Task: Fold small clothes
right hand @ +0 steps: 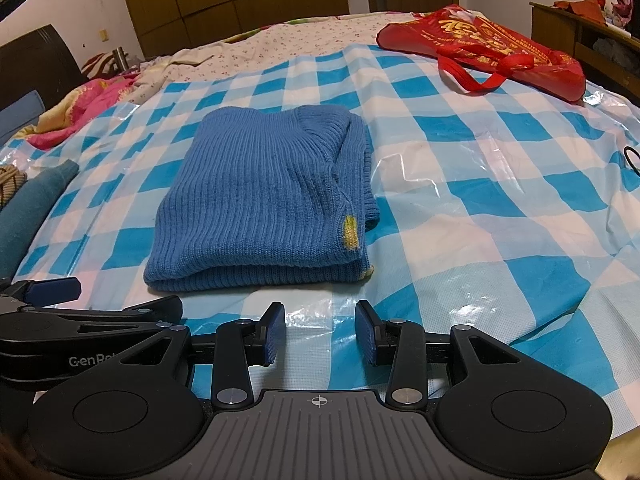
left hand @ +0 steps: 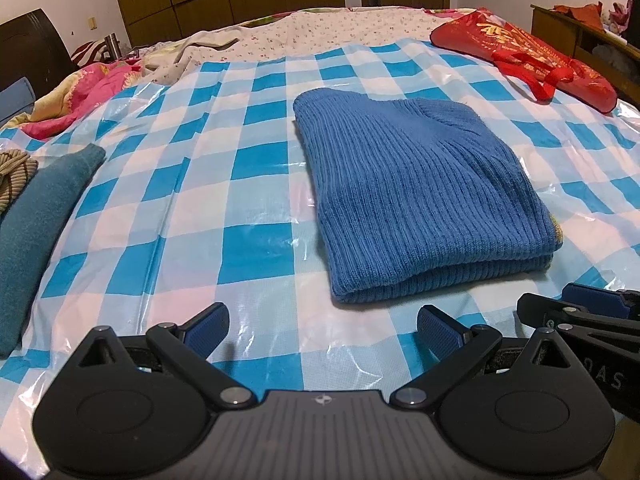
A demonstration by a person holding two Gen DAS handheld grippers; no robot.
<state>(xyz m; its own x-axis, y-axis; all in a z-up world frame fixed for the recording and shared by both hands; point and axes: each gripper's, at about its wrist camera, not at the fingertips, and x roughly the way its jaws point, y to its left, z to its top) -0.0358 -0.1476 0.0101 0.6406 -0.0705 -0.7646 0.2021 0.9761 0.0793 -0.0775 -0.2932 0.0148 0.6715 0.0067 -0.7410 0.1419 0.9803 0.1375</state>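
Jaws of your left gripper (left hand: 322,330) stood wide apart, gripping nothing; jaws of your right gripper (right hand: 320,330) parted less, also empty. Both hovered low over checkered plastic sheet (left hand: 224,216) on bed, side by side. Blue knit sweater (right hand: 264,196) lay folded flat just ahead of you, untouched. Teal garment (left hand: 36,236) at far left, well apart. Red bag (right hand: 492,48) beyond, far right.
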